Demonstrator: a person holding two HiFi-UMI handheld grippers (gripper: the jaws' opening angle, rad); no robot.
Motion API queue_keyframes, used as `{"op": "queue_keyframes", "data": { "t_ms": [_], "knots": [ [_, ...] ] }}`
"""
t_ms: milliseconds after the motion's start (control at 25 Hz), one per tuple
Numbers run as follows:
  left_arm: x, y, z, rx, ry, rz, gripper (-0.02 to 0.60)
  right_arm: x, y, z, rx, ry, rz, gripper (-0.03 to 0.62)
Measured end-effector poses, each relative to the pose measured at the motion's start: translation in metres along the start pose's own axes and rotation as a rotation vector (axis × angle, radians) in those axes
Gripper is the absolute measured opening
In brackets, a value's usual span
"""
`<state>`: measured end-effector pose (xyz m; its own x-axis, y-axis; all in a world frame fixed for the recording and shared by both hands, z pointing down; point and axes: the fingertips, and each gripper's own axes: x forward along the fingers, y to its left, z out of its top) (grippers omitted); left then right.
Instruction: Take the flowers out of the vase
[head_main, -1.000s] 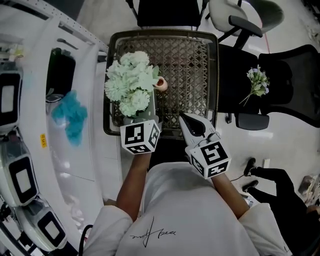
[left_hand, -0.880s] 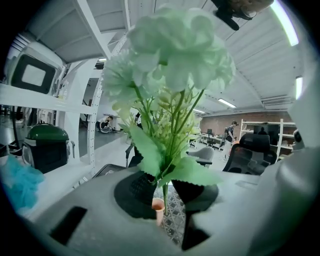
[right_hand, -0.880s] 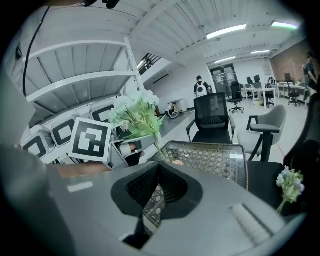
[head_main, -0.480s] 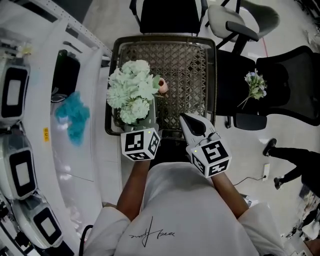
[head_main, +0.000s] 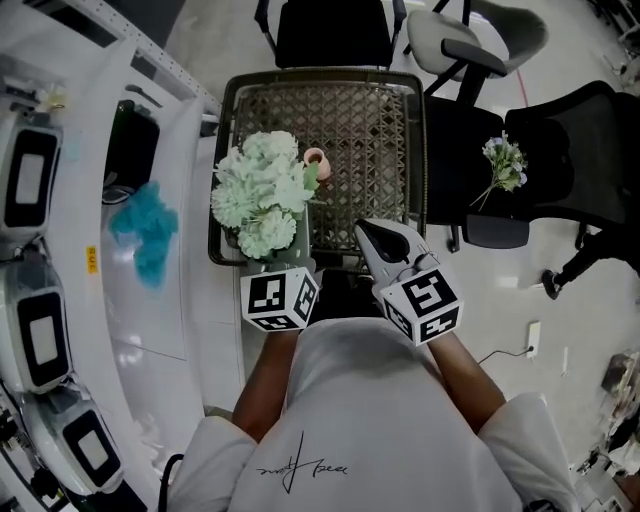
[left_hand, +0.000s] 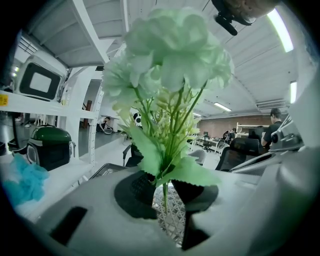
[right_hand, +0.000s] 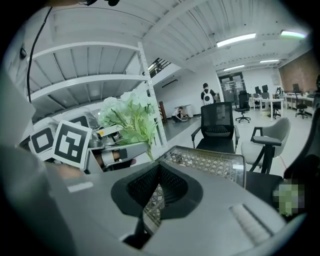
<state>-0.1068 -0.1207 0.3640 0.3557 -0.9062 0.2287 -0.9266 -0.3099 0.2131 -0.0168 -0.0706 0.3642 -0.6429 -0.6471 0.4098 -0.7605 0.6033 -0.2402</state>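
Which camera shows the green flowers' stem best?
The left gripper view: the green flowers' stem stands close up between the left gripper's pads. The head view shows only blooms from above; the marker cube hides the stem. The right gripper view shows just distant leaves and blooms.
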Motion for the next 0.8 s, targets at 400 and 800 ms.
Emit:
{"op": "queue_keyframes", "data": {
  "t_ms": [400, 800],
  "knots": [
    [-0.031, -0.006, -0.002, -0.042, 0.009, 0.001, 0.086, -0.010, 0.017, 0.004, 0.045, -0.014, 0.096, 0.005],
    [-0.041, -0.014, 0.004, -0.034, 0.020, -0.015, 0.084, -0.011, 0.027, 0.021, 0.053, -0.027, 0.244, 0.005]
  ]
}}
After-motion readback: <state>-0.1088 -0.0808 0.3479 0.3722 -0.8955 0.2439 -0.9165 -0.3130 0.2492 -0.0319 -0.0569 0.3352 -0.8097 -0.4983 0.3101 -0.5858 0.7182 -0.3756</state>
